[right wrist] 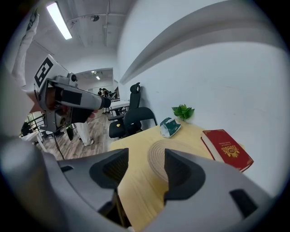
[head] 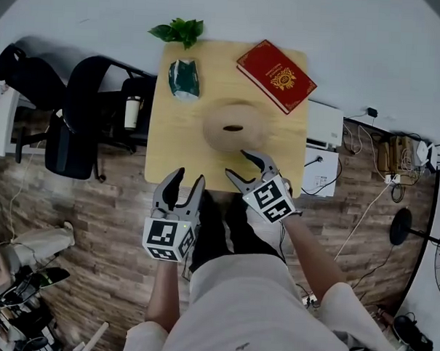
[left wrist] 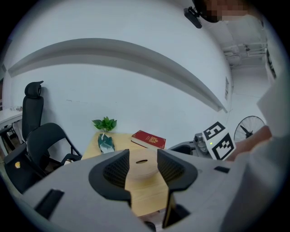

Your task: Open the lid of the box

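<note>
A round, pale wooden box (head: 234, 126) with a slotted lid sits in the middle of the small wooden table (head: 179, 149). My left gripper (head: 188, 178) hangs open over the table's front edge, left of the box and short of it. In the left gripper view the box (left wrist: 141, 164) shows between the open jaws, some way ahead. My right gripper (head: 237, 164) is open too, with its tips just in front of the box's near rim. In the right gripper view the lid (right wrist: 157, 155) lies close ahead between the jaws. Neither gripper holds anything.
A red book (head: 277, 75) lies at the table's far right corner. A green-and-white pouch (head: 184, 79) and a small plant (head: 179, 31) are at the far left. Black office chairs (head: 77, 121) stand left of the table. A white unit (head: 324, 125) and cables are to its right.
</note>
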Action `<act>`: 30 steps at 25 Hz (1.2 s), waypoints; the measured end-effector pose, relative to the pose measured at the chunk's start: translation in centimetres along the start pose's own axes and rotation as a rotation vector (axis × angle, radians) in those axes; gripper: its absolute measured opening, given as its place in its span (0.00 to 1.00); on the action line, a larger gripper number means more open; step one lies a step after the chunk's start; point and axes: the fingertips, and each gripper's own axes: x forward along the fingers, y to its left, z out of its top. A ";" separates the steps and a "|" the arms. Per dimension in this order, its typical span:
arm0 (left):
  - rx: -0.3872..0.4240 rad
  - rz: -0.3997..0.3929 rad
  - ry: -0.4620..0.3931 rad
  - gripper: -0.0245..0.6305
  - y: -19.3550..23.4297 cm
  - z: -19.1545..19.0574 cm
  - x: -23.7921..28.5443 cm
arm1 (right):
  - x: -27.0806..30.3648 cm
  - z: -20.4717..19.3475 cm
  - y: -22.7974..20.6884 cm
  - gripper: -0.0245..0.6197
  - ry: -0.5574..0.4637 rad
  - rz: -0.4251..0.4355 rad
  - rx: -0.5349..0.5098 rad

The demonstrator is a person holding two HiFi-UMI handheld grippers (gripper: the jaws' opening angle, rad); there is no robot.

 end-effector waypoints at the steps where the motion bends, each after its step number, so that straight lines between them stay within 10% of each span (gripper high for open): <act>1: -0.003 -0.004 0.006 0.30 0.1 -0.3 0.1 | 0.4 -0.2 -0.1 0.42 0.008 -0.003 0.001; 30: -0.034 -0.091 0.109 0.30 4.7 -4.5 4.7 | 9.4 -4.2 -1.8 0.45 0.204 -0.067 -0.160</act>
